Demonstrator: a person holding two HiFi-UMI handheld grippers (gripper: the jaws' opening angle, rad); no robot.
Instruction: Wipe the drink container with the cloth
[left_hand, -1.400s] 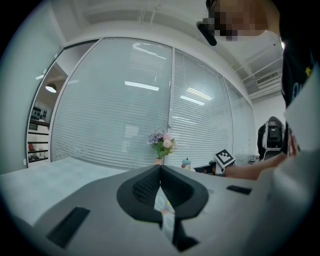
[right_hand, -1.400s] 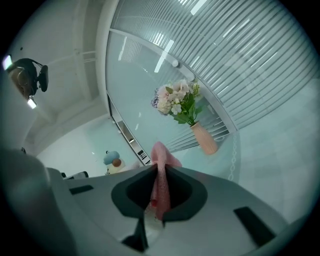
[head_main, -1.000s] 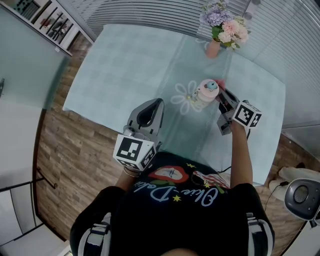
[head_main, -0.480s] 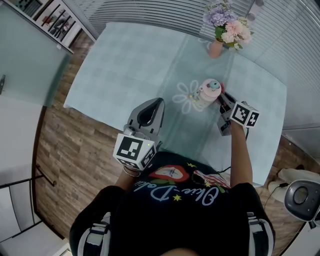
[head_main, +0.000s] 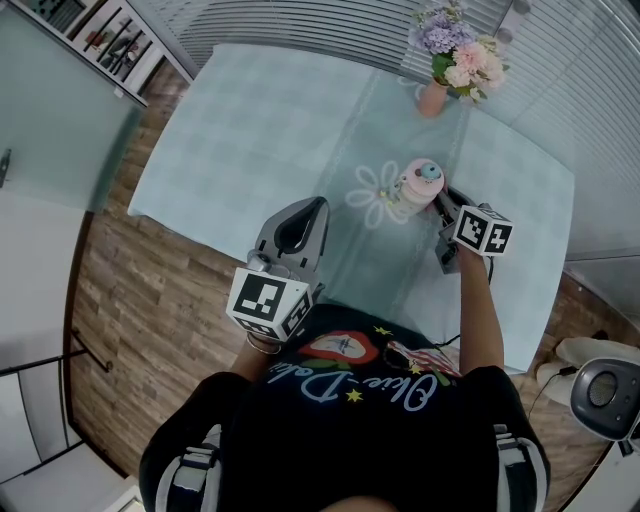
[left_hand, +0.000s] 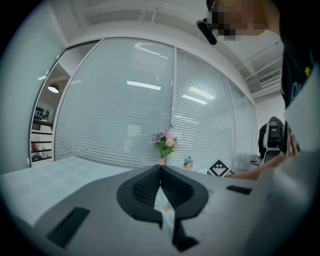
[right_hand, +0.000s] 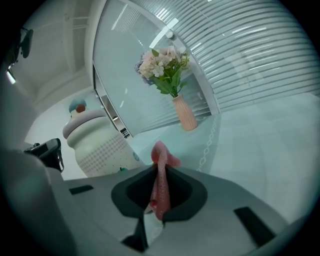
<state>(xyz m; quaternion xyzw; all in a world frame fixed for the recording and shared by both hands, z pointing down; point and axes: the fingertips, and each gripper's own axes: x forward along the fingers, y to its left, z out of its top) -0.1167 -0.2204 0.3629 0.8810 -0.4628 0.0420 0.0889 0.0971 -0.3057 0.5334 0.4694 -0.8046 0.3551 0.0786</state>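
A pale pink and white drink container (head_main: 419, 183) with a blue knob on its lid stands on the glass table (head_main: 250, 130), on a flower-shaped mat (head_main: 375, 194). My right gripper (head_main: 441, 194) sits close against the container's right side, shut on a pink cloth. In the right gripper view the cloth (right_hand: 162, 156) sticks up from between the closed jaws of the right gripper (right_hand: 159, 169), with the container (right_hand: 97, 142) just to the left. My left gripper (head_main: 318, 204) hovers over the table's near edge, shut and empty; the left gripper (left_hand: 160, 168) points toward the far window.
A pink vase of flowers (head_main: 450, 62) stands at the table's far side, behind the container. Window blinds (head_main: 330, 25) run along the back. Wooden floor (head_main: 130, 300) lies to the left of the table, and a person's arm (head_main: 482, 310) holds the right gripper.
The right gripper with the cloth has slid a little down and to the right along the container's side, and its marker cube has turned. The left gripper has stayed still.
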